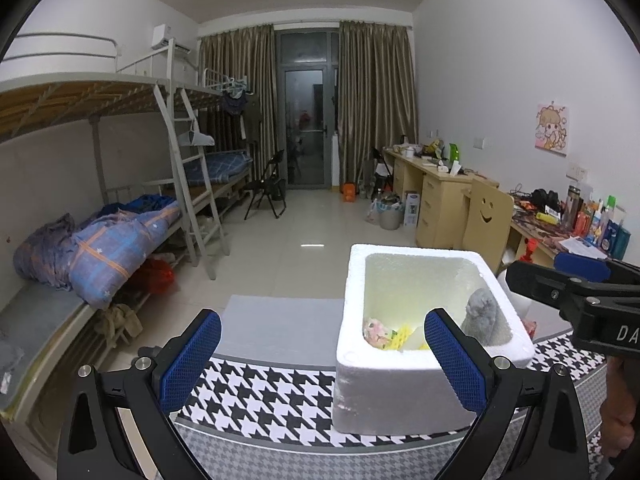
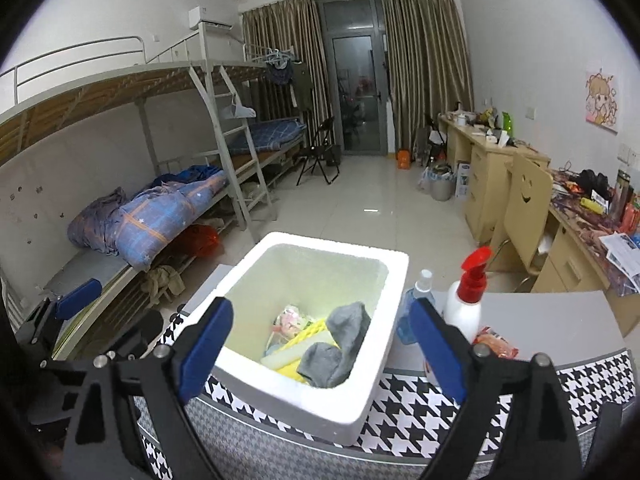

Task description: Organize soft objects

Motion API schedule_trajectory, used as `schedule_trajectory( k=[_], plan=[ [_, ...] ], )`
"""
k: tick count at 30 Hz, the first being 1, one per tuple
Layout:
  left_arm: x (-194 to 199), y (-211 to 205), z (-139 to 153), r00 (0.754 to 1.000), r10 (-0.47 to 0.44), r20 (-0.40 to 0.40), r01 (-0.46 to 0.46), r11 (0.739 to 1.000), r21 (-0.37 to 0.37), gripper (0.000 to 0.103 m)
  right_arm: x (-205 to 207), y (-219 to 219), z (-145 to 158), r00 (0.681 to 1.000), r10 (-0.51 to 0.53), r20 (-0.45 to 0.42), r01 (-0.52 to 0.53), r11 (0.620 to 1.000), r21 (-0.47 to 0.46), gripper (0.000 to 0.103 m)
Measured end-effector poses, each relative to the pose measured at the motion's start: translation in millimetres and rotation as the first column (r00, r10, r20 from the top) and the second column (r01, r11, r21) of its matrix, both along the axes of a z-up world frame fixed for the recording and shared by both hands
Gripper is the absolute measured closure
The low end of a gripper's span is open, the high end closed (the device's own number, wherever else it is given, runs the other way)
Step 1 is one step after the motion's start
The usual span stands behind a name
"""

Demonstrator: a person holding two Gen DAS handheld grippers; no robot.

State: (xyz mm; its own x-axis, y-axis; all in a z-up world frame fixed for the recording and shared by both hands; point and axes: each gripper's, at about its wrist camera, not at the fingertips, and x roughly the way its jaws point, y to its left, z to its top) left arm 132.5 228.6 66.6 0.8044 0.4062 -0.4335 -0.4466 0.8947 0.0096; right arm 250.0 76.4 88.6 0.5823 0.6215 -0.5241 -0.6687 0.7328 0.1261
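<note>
A white foam box [image 1: 400, 384] stands on a houndstooth-patterned table [image 1: 264, 392]; it also shows in the right wrist view [image 2: 280, 396]. Inside lie a grey sock [image 2: 340, 344], a yellow sponge-like piece [image 2: 304, 340] and a pink-patterned soft item [image 2: 290, 320]. The grey sock leans on the box's right wall in the left wrist view [image 1: 482, 316]. My left gripper [image 1: 324, 360] is open and empty, in front of the box's left side. My right gripper [image 2: 320, 348] is open and empty above the box's near part.
A white spray bottle with a red trigger [image 2: 468, 300], a small blue-liquid bottle [image 2: 418, 300] and a red snack packet [image 2: 496, 346] stand right of the box. Bunk beds [image 1: 100, 232] lie left, desks [image 1: 440, 196] right.
</note>
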Motion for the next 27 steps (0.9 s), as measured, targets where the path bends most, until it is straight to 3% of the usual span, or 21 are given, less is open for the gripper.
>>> schedule_trajectory(
  k=[9,20,27],
  plan=[
    [-17.8,-15.3,10.6,0.999,-0.022,0.029,0.022,1.0,0.013,0.001,-29.8,-20.9,6.7,0.999,-0.003,0.05,0.002,1.0,0.02,0.007],
    [-50.8,-45.5,26.4,0.995,-0.065,0.074,0.062,0.997,0.04,0.001,-82.7,-49.5,17.6,0.985,-0.023,0.172,0.023,1.0,0.006,0.004],
    [-74.8,-62.5,31.2,0.992,-0.091,0.088,0.088,0.995,0.041,0.001,-104.0,-70.8,21.6,0.984,-0.025,0.174,0.021,0.999,0.025,0.004]
  ],
)
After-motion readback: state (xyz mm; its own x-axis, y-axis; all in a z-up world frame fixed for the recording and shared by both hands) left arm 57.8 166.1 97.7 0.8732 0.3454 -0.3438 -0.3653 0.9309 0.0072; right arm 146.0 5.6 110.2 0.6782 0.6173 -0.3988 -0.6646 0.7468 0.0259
